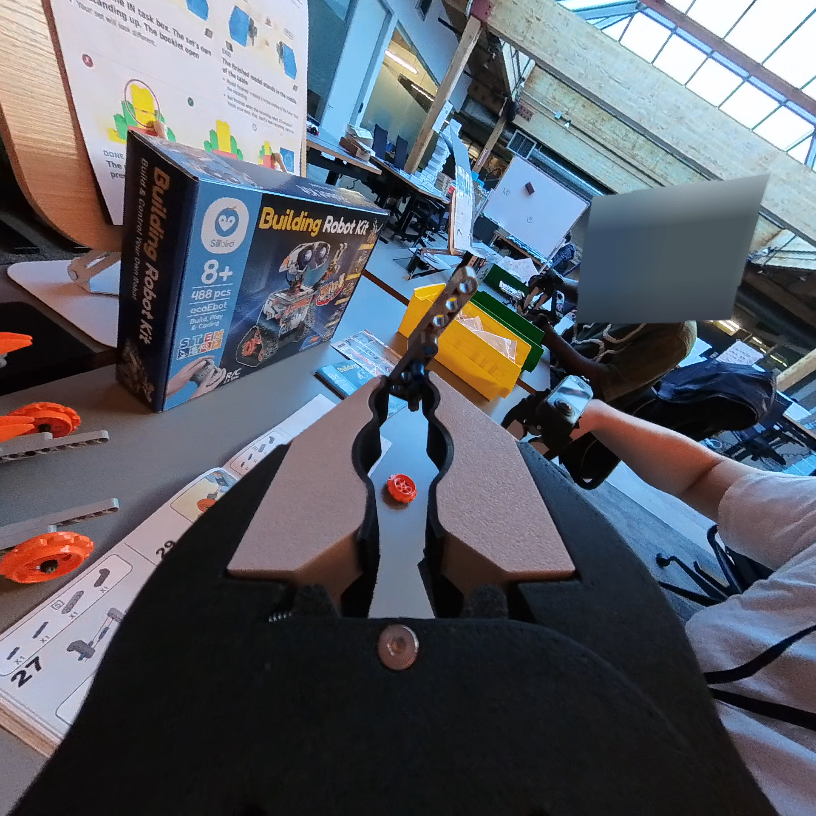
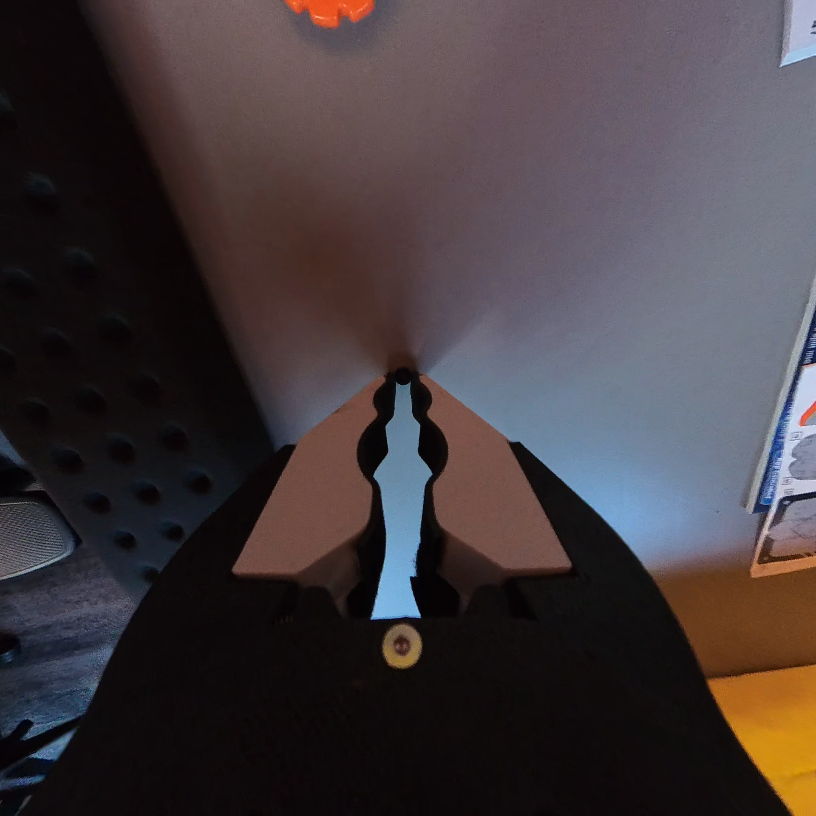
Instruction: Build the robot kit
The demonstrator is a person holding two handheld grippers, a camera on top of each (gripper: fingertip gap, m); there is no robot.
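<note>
My left gripper (image 1: 406, 391) is shut on the lower end of a dark grey holed beam (image 1: 446, 309) with black and blue pins; the beam sticks up and away above the grey table (image 1: 185, 441). A small orange wheel (image 1: 401, 488) lies on the table below its fingers. My right gripper (image 2: 402, 384) points down at the table (image 2: 530, 265), its tips shut on a small black pin (image 2: 402, 376) at the surface. It also shows in the left wrist view (image 1: 561, 410), held by a person's arm. An orange gear (image 2: 329, 9) lies farther off.
A robot kit box (image 1: 247, 287) stands at the back left. Yellow (image 1: 468, 349) and green (image 1: 508, 318) bins lie beyond. An open instruction booklet (image 1: 88, 618) and orange wheels on grey beams (image 1: 44, 561) lie left. A black perforated panel (image 2: 88, 353) and leaflets (image 2: 790, 441) flank the right gripper. My hands' fingertips stand some 45 centimetres from each other. The orange gear (image 2: 329, 9) is about 12 centimetres from my right fingertips.
</note>
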